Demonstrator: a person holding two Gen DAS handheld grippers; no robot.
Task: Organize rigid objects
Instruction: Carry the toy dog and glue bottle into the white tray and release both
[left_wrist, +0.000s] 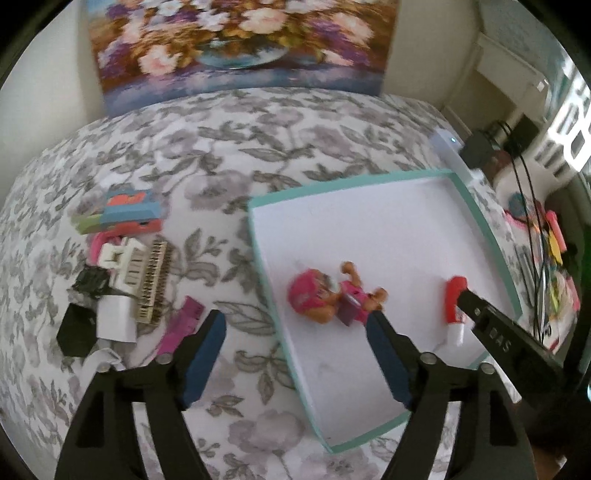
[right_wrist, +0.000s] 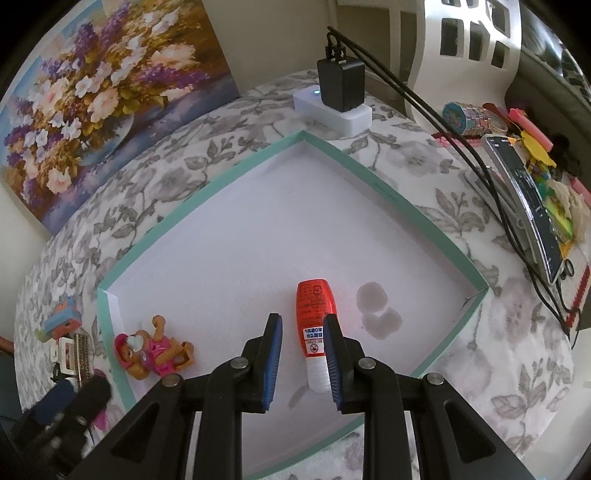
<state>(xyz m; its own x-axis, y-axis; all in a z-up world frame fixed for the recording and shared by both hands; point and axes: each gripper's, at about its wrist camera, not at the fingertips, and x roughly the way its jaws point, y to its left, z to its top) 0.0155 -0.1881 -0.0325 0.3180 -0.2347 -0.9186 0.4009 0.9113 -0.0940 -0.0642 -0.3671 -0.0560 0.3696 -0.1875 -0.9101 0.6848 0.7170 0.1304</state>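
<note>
A shallow white box with a teal rim (left_wrist: 354, 182) (right_wrist: 221, 184) lies on the floral tablecloth. In it lie a pink toy dog figure (left_wrist: 334, 295) (right_wrist: 153, 349) and a red tube with a white cap (left_wrist: 455, 308) (right_wrist: 316, 321). My left gripper (left_wrist: 295, 332) is open and empty, hovering over the box's left edge near the figure. My right gripper (right_wrist: 303, 332) is open over the box; the tube lies between its pads against the right one, not clamped. A pile of small items (left_wrist: 125, 266) lies left of the box: coloured blocks, white clip, comb, black pieces, magenta piece (left_wrist: 181, 325).
A flower painting (left_wrist: 240, 44) leans against the wall behind. A white power strip with a black charger (right_wrist: 338, 92) and cables sits beyond the box. A phone (right_wrist: 528, 199), colourful toys and markers (right_wrist: 517, 125) crowd the table's right side.
</note>
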